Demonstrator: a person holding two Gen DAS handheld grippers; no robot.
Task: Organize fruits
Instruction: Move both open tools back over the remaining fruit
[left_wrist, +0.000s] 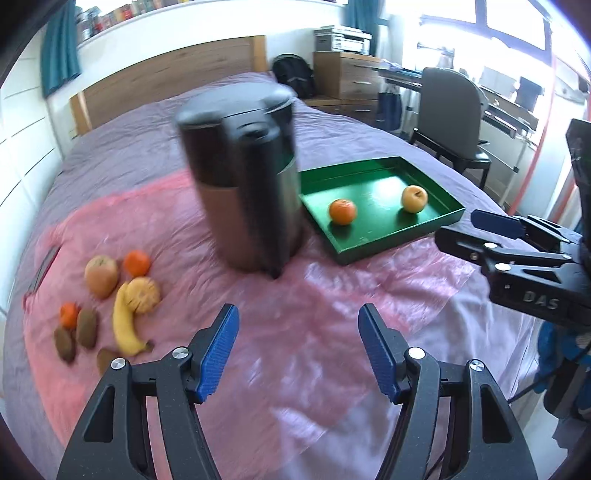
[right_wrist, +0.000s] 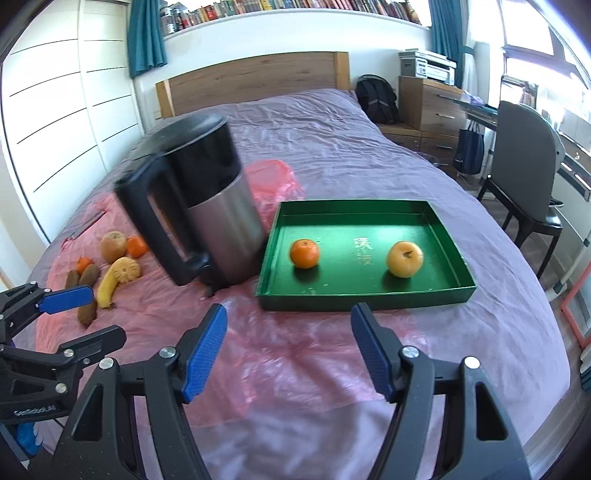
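Observation:
A green tray (right_wrist: 454, 293) (left_wrist: 397, 245) lies on the bed and holds a tangerine (right_wrist: 304, 253) (left_wrist: 342, 211) and a yellow apple (right_wrist: 405, 258) (left_wrist: 414, 198). Left of the kettle lies loose fruit: an apple (left_wrist: 101, 276) (right_wrist: 113, 246), tangerines (left_wrist: 137, 263) (right_wrist: 137, 246), a banana (left_wrist: 125, 325) (right_wrist: 106, 286), a peeled-looking yellow fruit (left_wrist: 144, 294) (right_wrist: 126, 270) and several kiwis (left_wrist: 86, 328) (right_wrist: 88, 275). My left gripper (left_wrist: 297, 350) (right_wrist: 79, 314) is open and empty, above the pink sheet. My right gripper (right_wrist: 288, 350) (left_wrist: 476, 236) is open and empty, in front of the tray.
A steel and black electric kettle (left_wrist: 243, 173) (right_wrist: 199, 206) stands between the fruit pile and the tray. A pink plastic sheet (right_wrist: 280, 354) covers the purple bedspread (right_wrist: 332, 122). A chair (right_wrist: 524, 173), desk and drawers stand to the right of the bed.

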